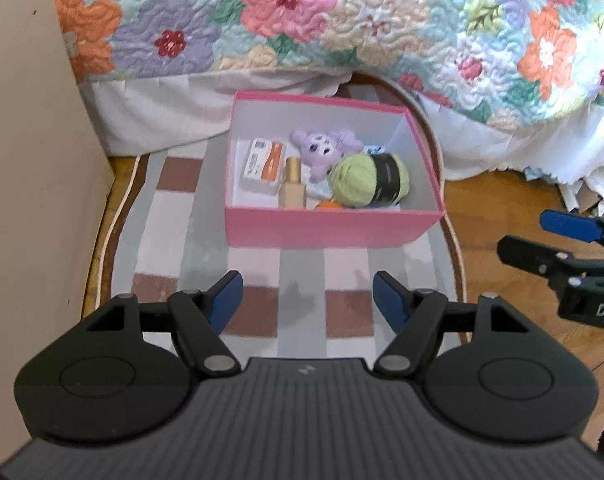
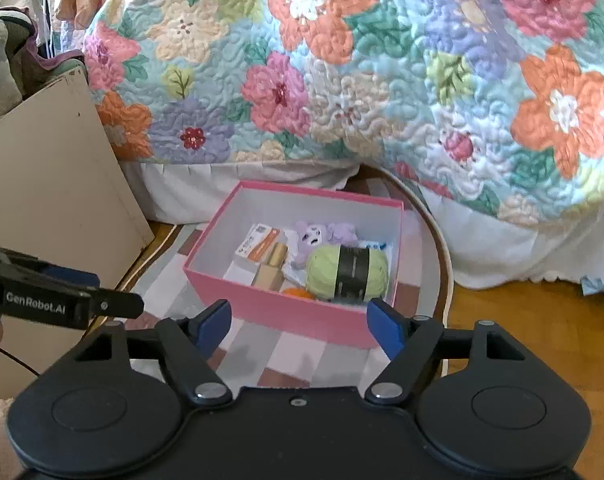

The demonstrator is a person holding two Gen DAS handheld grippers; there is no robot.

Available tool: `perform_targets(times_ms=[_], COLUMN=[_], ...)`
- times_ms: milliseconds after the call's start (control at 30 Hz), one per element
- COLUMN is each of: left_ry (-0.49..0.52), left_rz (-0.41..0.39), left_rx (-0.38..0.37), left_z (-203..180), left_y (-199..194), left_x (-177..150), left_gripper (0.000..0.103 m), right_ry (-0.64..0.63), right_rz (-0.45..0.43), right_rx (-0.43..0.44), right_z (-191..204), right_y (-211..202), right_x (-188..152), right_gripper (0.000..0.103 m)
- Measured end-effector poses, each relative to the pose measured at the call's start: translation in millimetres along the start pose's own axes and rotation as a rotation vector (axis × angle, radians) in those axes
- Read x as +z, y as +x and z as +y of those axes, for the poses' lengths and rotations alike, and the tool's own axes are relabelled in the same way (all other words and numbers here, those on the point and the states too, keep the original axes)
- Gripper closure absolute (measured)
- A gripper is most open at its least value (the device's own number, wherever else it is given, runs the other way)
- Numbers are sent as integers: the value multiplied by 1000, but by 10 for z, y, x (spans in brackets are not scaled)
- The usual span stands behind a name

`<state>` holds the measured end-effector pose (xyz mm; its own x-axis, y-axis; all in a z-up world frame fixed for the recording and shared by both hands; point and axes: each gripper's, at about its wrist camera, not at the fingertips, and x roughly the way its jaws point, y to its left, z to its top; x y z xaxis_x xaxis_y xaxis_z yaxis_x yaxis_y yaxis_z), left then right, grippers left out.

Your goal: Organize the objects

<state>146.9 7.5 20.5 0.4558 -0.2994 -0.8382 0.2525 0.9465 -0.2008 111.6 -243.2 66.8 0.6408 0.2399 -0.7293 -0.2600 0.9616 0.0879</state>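
Note:
A pink box (image 1: 325, 228) (image 2: 286, 312) sits on a checked rug in front of the bed. Inside lie a green yarn ball (image 1: 367, 180) (image 2: 345, 272) with a black band, a purple plush toy (image 1: 323, 148) (image 2: 317, 236), a white and orange packet (image 1: 262, 164) (image 2: 258, 244), a beige bottle with a gold cap (image 1: 290, 188) (image 2: 270, 270) and a small orange thing (image 1: 329, 205) (image 2: 298, 293). My left gripper (image 1: 307, 300) hangs open above the rug, short of the box, nothing between its fingers. My right gripper (image 2: 300, 320) is open over the box's near wall, also empty.
The checked rug (image 1: 174, 220) (image 2: 302, 356) lies on a wooden floor (image 1: 497, 200). A flowered quilt (image 1: 341, 20) (image 2: 341, 80) drapes the bed behind the box. A beige cabinet panel (image 1: 30, 140) (image 2: 50, 184) stands at the left. Each gripper shows at the edge of the other's view.

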Motion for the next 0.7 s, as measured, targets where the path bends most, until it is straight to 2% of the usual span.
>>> perform_targets(times_ms=[267,533,700], left_ry=[-14,5,19], left_rz=[29,21,10], left_rx=[33,70,86], left_z=[61,37,13], left_y=[47,16,7], left_x=[-141,-175,-197], left_gripper=[32,30,26], right_ry=[6,22,37], right_rz=[48,82,92], right_rx=[-39,-47,-84], right_z=[15,-8,-26], right_y=[27,52,87], right_x=[-219,-298,-316], right_gripper=[21,19,9])
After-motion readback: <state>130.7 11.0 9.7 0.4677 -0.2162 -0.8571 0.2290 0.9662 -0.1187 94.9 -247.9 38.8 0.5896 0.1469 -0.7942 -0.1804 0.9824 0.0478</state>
